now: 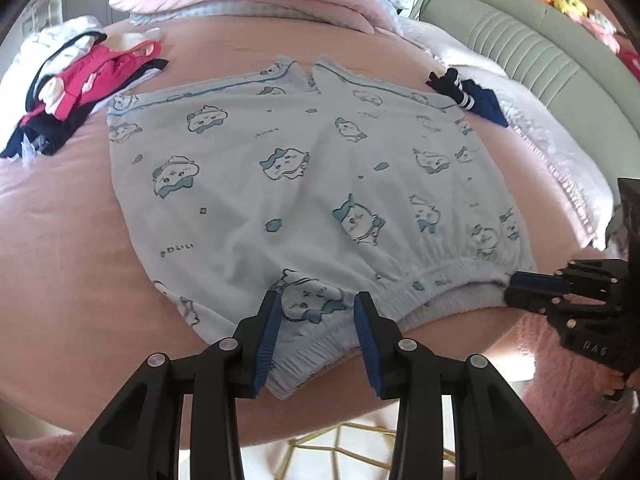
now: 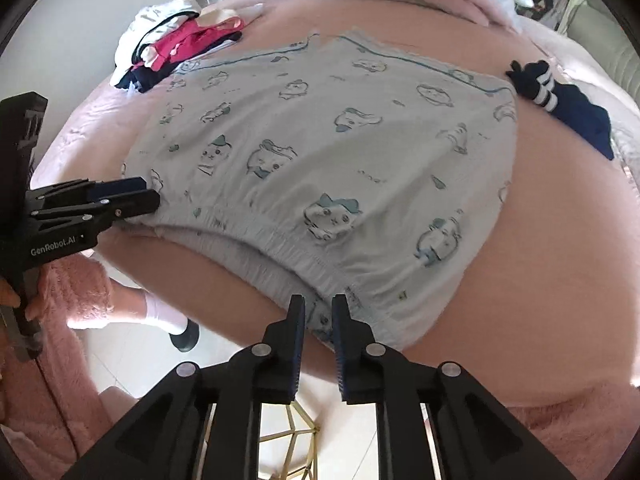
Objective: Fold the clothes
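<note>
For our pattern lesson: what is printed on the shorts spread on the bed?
Blue-and-white cartoon animals on the pale blue elastic-waisted cotton shorts, clearest in the left wrist view.

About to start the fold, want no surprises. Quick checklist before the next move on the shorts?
1. Shorts flat on the bed: ok.
2. Left gripper astride the waistband, jaws open: ok.
3. Right gripper pinching the waistband's other end: cannot tell.
4. Far hem clear of the clothes pile: cannot tell, it sits right at the corner.
5. Far hem clear of the dark socks: cannot tell, same at the other corner.
</note>
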`<state>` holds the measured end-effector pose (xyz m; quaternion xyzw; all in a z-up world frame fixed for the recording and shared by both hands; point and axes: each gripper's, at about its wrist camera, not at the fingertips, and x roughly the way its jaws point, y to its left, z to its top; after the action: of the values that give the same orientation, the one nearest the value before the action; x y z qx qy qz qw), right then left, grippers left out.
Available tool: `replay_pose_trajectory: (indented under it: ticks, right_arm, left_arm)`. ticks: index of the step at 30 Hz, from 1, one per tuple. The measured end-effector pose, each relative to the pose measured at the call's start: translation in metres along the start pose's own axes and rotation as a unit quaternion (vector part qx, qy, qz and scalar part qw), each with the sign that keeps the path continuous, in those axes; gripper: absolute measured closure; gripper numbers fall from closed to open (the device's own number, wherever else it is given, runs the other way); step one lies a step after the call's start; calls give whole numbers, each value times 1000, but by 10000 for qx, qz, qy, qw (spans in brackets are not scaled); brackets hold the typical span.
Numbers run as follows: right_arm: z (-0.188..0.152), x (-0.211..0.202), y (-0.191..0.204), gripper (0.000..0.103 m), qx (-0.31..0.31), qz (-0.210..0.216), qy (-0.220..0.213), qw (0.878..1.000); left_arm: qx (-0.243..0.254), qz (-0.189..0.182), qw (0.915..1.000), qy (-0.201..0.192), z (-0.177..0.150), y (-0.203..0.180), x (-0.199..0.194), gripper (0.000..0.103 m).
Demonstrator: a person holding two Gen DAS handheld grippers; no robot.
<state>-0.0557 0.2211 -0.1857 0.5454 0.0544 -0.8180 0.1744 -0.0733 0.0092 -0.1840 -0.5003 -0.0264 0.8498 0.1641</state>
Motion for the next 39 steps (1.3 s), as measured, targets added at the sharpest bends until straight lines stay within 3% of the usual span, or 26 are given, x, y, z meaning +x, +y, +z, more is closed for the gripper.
replay_pose_trajectory:
  ticks: [1, 2, 4, 5, 6, 7, 14, 16, 20, 27, 30, 32, 34, 36, 39]
  right_arm:
    - [3, 1, 4, 73, -155, -65, -7, 9999]
    - [5, 3, 7, 69, -310, -131, -15, 9994]
    - [10, 12, 12, 68, -576, -407, -7, 9975]
    - [12, 19, 11, 74, -635, -655, -18, 9958]
    - [15, 24, 10, 97, -667, -889, -29, 9938]
    - [18, 25, 8, 99, -629, -1012, -51, 9929]
    - [3, -24, 8, 101, -192, -833, -745, 9936]
    - [-8, -29, 5, 101, -101, -777, -700, 9945]
    - [-29, -4, -2, 101, 173, -617, -200, 9977]
    - [-28, -10, 2, 95, -126, -564, -162, 9982]
    - [-32, -19, 0, 82, -129, -226, -78, 9996]
    - [-29, -28, -6, 78, 66, 363, 94, 9993]
    - [-20, -46, -15, 78, 326, 820, -74, 9961]
    - [-7, -59, -20, 78, 395, 780, -417, 9953]
    - [15, -47, -24, 78, 372, 253, -539, 9975]
  left_arm:
    - [10, -14, 10000, -9, 0, 0, -1, 69]
    - [53, 25, 10000, -8, -1, -1, 0, 69]
    - [50, 58, 10000, 27, -1, -1, 2, 69]
    - [21, 51, 10000, 49, -1, 0, 3, 69]
    - [0, 60, 10000, 64, -1, 2, 3, 69]
    - [3, 88, 9999, 63, -1, 3, 2, 69]
    - [-259, 181, 9995, 13, -2, 20, -2, 69]
    - [-352, 151, 9993, 26, -1, 23, 1, 69]
    - [-289, 231, 9993, 26, 1, 19, 5, 69]
    - [-340, 324, 9987, -217, 8, 20, -2, 68]
    - [-105, 831, 9950, 548, 7, 19, 15, 68]
    - [79, 881, 9937, 694, 4, 16, 10, 68]
    - [114, 850, 9913, 994, 2, 15, 5, 68]
    - [57, 667, 9927, 1005, 5, 17, -2, 68]
    - [-211, 453, 9974, 527, 25, 16, -7, 68]
